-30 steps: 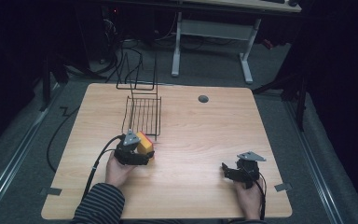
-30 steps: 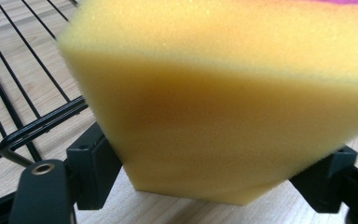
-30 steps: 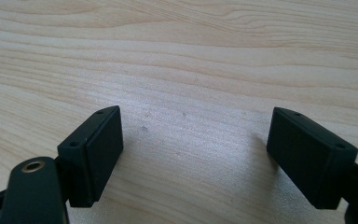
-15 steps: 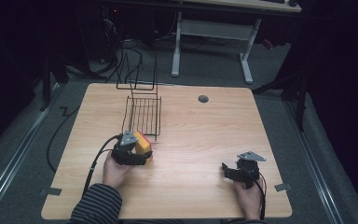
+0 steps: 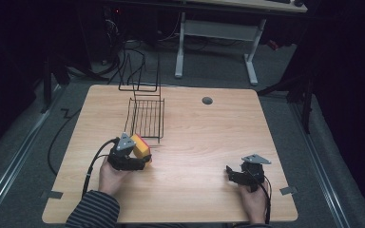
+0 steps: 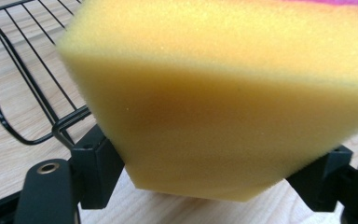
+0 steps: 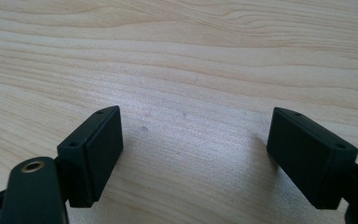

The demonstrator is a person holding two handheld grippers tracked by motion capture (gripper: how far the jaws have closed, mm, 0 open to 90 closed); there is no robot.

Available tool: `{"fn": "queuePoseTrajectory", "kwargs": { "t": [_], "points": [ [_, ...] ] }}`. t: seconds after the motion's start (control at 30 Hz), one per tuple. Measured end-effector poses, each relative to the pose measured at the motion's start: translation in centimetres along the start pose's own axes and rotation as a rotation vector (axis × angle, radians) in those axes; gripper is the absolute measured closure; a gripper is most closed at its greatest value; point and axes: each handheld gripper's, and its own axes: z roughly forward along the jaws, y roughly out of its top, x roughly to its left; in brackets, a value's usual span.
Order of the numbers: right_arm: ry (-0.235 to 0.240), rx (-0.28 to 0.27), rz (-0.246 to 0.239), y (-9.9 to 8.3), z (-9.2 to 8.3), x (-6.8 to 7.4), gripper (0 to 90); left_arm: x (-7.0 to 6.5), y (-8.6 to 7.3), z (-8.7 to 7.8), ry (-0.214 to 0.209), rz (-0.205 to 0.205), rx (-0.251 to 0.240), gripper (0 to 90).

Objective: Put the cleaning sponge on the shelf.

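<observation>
Sponge (image 6: 223, 102), yellow w/ a pink-red top layer, is sitting clamped in the left tongs (image 5: 141, 160); both black pads are pressing into its foam sides, squeezing it to a taper at the bottom edge. Jaws have just been closing on it, sponge between them. In the high view the sponge (image 5: 140, 146) is showing at the front-left part of the worktop (image 5: 209, 137), just beside the near corner of the black wire rack (image 5: 146, 117), apart from it as far as I can tell. Whether it's resting on the wood or lifting clear: can't tell. Left hand (image 5: 111, 173), striped sleeve behind it, is gripping the tongs' body, cable trailing off the left edge.

Rack is lying flat on the worktop, its wire frame standing up at the far end. In the left gripper view the rack's rim wires (image 6: 32, 102) are running just behind the left pad.

Right tongs (image 7: 193, 154) are hanging released, jaws spread wide over bare wood, nothing between. They're sitting at the front-right (image 5: 228, 172), well apart from the sponge.
</observation>
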Motion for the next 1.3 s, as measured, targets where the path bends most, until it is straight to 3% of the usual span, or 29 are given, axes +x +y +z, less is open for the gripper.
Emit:
{"fn": "queuePoseTrajectory", "kwargs": {
  "t": [0.23,0.73,1.3],
  "points": [
    [0.000,0.000,-0.001,0.0,0.0,0.0,18.5,-0.1,-0.2,-1.1,0.009,-0.020,0.008,23.1],
    [0.000,0.000,-0.001,0.0,0.0,0.0,18.5,-0.2,0.2,-4.2,0.039,-0.003,-0.022,23.1],
    [0.000,0.000,0.000,0.0,0.0,0.0,18.5,1.1,2.4,-6.3,0.067,0.007,-0.067,23.2]
  ]
}}
